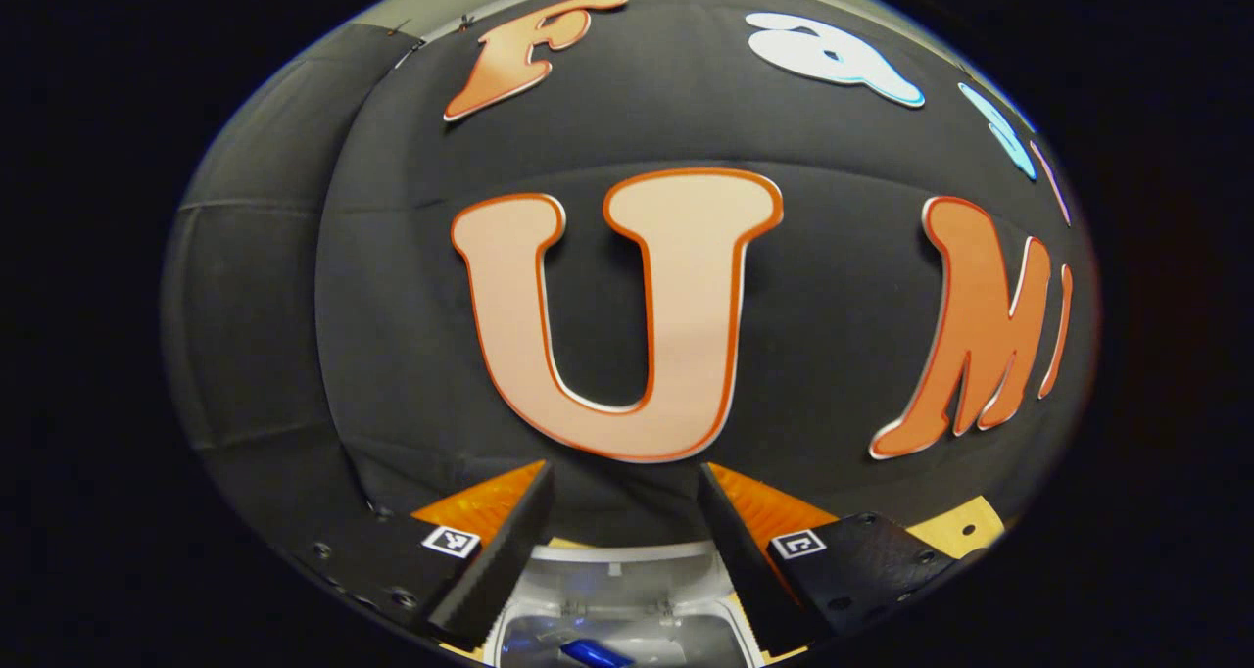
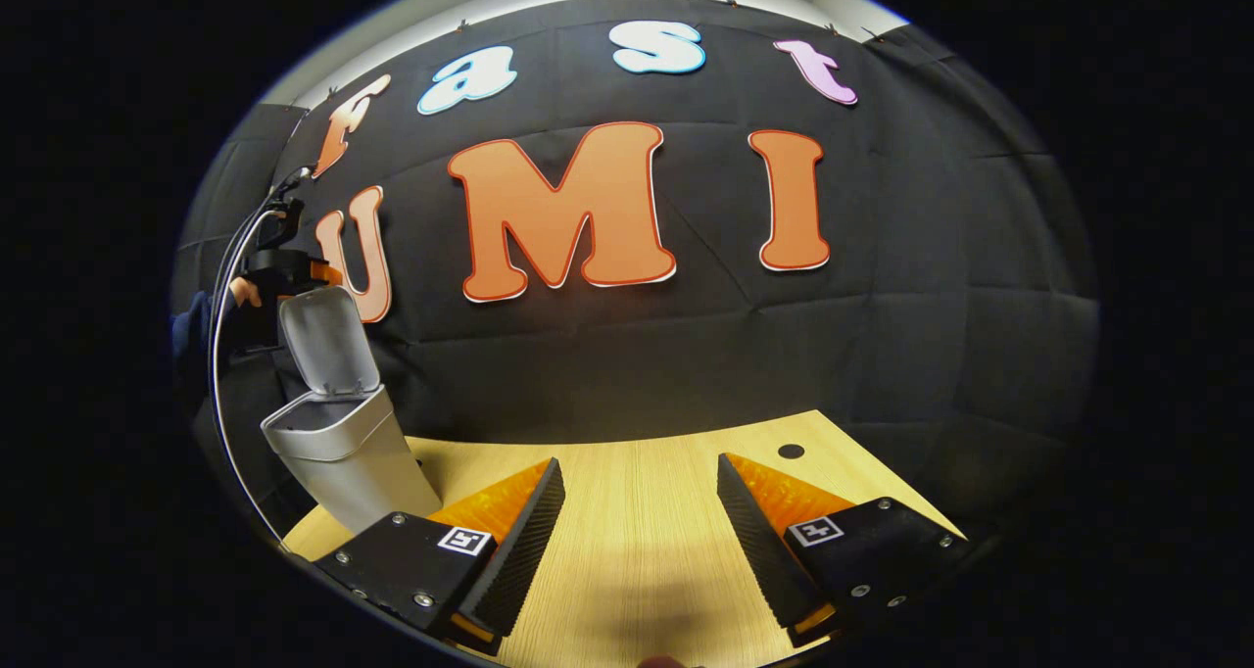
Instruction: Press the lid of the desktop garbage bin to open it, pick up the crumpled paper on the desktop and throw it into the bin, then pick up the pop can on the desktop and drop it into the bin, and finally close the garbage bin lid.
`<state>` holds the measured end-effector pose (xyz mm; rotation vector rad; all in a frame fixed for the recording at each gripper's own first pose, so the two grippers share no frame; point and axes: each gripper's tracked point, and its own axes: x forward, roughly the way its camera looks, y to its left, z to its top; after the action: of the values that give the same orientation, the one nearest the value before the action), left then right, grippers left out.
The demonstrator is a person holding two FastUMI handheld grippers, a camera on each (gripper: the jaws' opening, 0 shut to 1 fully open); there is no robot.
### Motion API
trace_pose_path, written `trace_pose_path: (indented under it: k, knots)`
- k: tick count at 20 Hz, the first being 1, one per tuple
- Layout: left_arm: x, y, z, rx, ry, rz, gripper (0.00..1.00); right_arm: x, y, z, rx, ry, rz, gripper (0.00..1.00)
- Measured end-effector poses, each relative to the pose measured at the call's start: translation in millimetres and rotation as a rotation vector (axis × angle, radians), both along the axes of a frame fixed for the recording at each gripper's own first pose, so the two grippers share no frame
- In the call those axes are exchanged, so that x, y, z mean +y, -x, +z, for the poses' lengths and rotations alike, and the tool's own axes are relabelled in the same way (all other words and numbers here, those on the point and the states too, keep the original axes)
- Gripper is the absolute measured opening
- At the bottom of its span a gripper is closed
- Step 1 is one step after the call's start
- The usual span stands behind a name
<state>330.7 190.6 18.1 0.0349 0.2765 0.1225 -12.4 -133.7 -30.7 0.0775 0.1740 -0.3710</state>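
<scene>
The grey desktop bin [image 2: 343, 453] stands at the table's left side with its lid [image 2: 328, 340] swung up and open. My left gripper [image 1: 625, 482] is open and hovers right above the bin, whose pale rim and hinge area [image 1: 617, 590] show between its fingers. A blue object [image 1: 588, 653] lies down inside; I cannot tell whether it is the pop can. In the right gripper view the left gripper [image 2: 313, 274] sits behind the raised lid's top edge, held by a hand. My right gripper [image 2: 637, 477] is open over bare wood, with nothing between its fingers.
The light wooden table [image 2: 637, 550] stretches from the bin to the right, with a small dark hole [image 2: 791, 451] near its back edge. A cable [image 2: 220, 355] hangs down at the far left beside the bin. The black cloth wall stands close behind.
</scene>
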Motion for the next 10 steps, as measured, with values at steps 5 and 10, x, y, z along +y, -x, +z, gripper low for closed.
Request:
trace_pose_path:
  k: [5, 10]
  knots:
    - [-20.8, 72.1, -23.9, -0.051, -0.001, -0.045, 0.91, 2.3, -3.4, -1.0, -0.003, 0.016, 0.016, 0.94]
    - [-34.7, 125.9, -91.0, -0.003, 0.002, -0.039, 0.92, 4.5, -6.9, -6.2, 0.013, 0.019, 0.035, 0.94]
